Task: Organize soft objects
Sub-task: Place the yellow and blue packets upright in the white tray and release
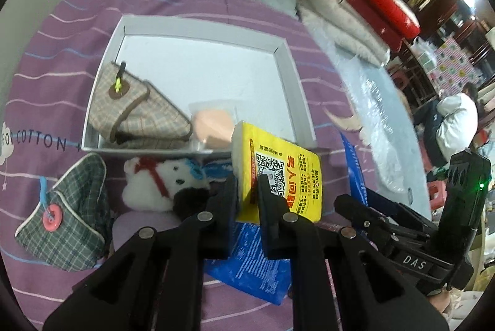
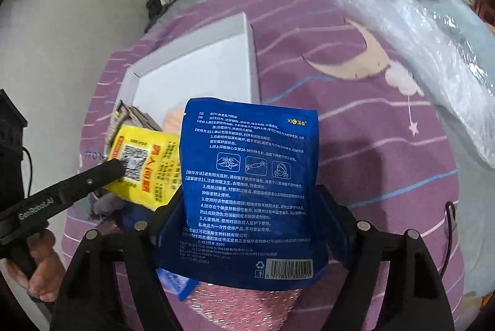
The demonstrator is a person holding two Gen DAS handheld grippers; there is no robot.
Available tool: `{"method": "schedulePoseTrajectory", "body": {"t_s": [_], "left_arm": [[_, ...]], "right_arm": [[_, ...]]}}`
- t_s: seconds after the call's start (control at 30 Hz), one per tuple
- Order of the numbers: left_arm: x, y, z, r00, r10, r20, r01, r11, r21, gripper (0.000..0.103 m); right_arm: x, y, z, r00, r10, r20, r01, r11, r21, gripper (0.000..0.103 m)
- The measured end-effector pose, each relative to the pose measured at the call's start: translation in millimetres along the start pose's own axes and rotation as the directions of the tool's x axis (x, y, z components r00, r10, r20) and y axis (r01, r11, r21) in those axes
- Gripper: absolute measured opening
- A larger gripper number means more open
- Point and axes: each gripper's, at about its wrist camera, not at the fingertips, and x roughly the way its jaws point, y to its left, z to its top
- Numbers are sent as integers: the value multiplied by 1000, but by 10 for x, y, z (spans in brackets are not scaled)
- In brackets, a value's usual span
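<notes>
A bed (image 1: 191, 0) fills both views, covered by a purple striped sheet (image 1: 52, 52) printed with a moon and stars; folded blankets (image 1: 337, 21) and clear plastic wrap (image 1: 377, 102) lie along its far right side. On the sheet sits a shallow white box (image 1: 201, 31), open at the top. Inside it, against the near left wall, lies a beige plaid pouch (image 1: 136, 111), and just beside that a peach sponge in a clear wrapper (image 1: 212, 126).

In front of the box, on the sheet, lie a green plaid pouch with a pink button (image 1: 65, 216) and a white plush toy with a red ribbon (image 1: 161, 179), close to each other.

The right gripper (image 2: 250, 219) is clamped across the lower part of a blue printed packet (image 2: 247, 164), whose sides buckle inward between the pads; the packet stands upright above the sheet. The left gripper (image 1: 247, 191) is clenched on the edge of a yellow tissue pack with a QR code (image 1: 278, 173), held tilted at the near right corner of the box and just left of the blue packet. A hand (image 2: 37, 266) grips the left gripper's handle.
</notes>
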Motion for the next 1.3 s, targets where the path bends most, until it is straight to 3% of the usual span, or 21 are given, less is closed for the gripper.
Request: {"method": "schedulePoseTrajectory", "body": {"t_s": [0.5, 0.67, 0.93, 1.17, 1.3], "left_arm": [[1, 191, 409, 993, -59, 102, 77, 979, -187, 14], [93, 213, 494, 988, -85, 127, 112, 970, -216, 14], [613, 216, 521, 991, -106, 79, 123, 957, -264, 14], [998, 188, 422, 999, -45, -21, 38, 964, -264, 14], [983, 149, 397, 999, -26, -29, 18, 970, -243, 14]], "right_arm": [[-49, 717, 780, 997, 26, 69, -21, 997, -77, 79], [62, 754, 912, 996, 15, 89, -9, 998, -61, 79], [328, 451, 1059, 992, 29, 126, -39, 996, 77, 79], [458, 311, 962, 989, 55, 135, -66, 995, 78, 79], [472, 273, 937, 988, 63, 142, -75, 994, 80, 79]]}}
